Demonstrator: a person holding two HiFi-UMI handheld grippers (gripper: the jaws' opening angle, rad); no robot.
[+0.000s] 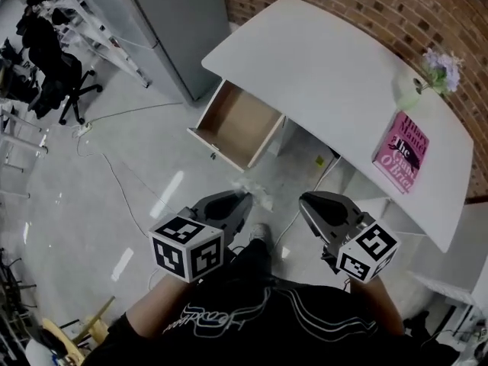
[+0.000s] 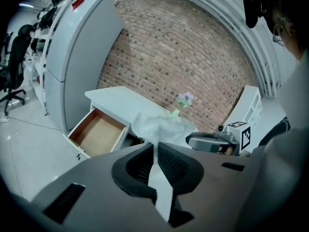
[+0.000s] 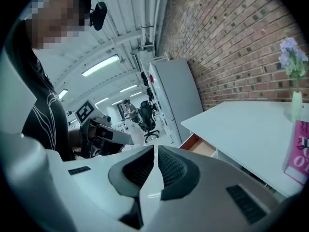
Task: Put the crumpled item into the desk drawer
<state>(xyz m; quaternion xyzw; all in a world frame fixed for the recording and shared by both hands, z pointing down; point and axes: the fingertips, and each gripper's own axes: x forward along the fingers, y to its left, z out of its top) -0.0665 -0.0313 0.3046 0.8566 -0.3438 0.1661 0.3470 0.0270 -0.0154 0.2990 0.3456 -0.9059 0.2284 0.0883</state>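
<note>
On the desk (image 1: pixel 320 67), a pink book (image 1: pixel 401 152) reads Hilary Mantel; left tool (image 2: pixel 155 148) pinches crumpled plastic (image 2: pixel 155 123), right tool (image 3: pixel 155 151) closed, empty

A pink book (image 1: pixel 402 152) lies flat, cover up, its title in black and white print. Just beyond the book, toward the red brick wall (image 1: pixel 366 6), stands a small pale vase of purple flowers (image 1: pixel 438 71). Well apart from the book, to its left, a tall grey cabinet (image 1: pixel 171 21) stands near that wall. Farther left still, a black office chair (image 1: pixel 59 82) sits on the glossy pale floor (image 1: pixel 91 227), with a small white plug strip (image 1: pixel 82 128) just beside it
</note>
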